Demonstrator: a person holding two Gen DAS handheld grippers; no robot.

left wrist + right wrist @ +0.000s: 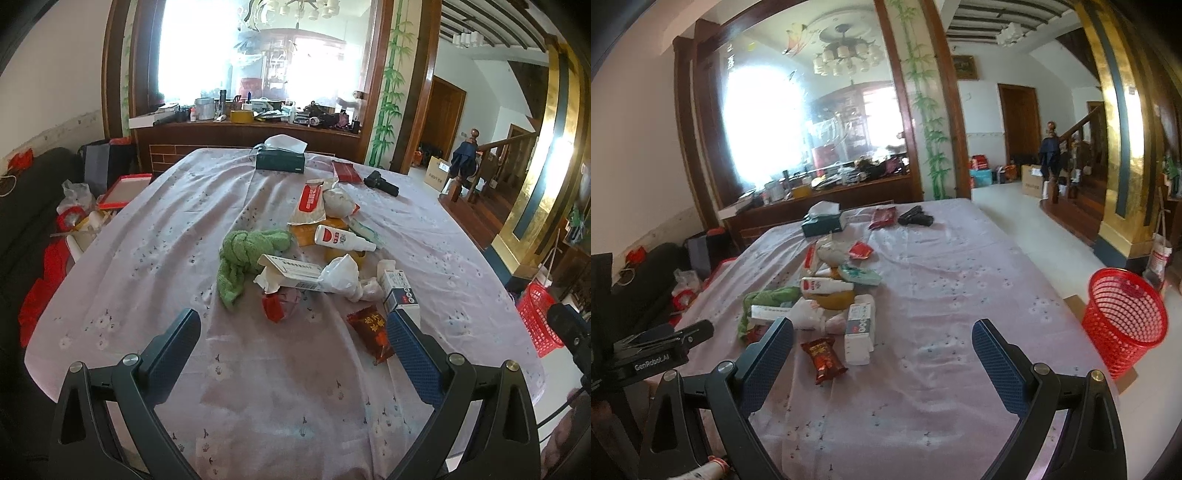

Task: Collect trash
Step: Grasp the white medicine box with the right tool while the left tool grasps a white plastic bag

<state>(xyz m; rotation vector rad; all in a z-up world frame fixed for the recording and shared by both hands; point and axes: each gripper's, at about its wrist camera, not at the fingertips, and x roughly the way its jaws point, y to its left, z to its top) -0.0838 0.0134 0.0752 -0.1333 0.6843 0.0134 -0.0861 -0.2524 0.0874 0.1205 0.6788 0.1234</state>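
Observation:
A pile of trash lies mid-table on the lilac cloth (258, 387): a dark red snack wrapper (371, 332) (823, 354), a white-and-blue carton (400, 293) (860, 332), a long white box (291, 275), a white spray bottle (343, 238) (827, 285), a crumpled white bag (341, 275), a red wrapper (275, 304) and a green cloth (247, 254) (764, 299). My left gripper (293, 332) is open and empty just short of the pile. My right gripper (882, 345) is open and empty, the snack wrapper and carton beyond its left finger. A red mesh basket (1124, 317) (537, 319) stands on the floor, right of the table.
A green tissue box (280, 160) (823, 223), a red packet (345, 170) (882, 217) and a black gun-shaped object (382, 182) (916, 218) lie at the far end. A cluttered wooden counter stands behind. Bags and red items are piled left of the table.

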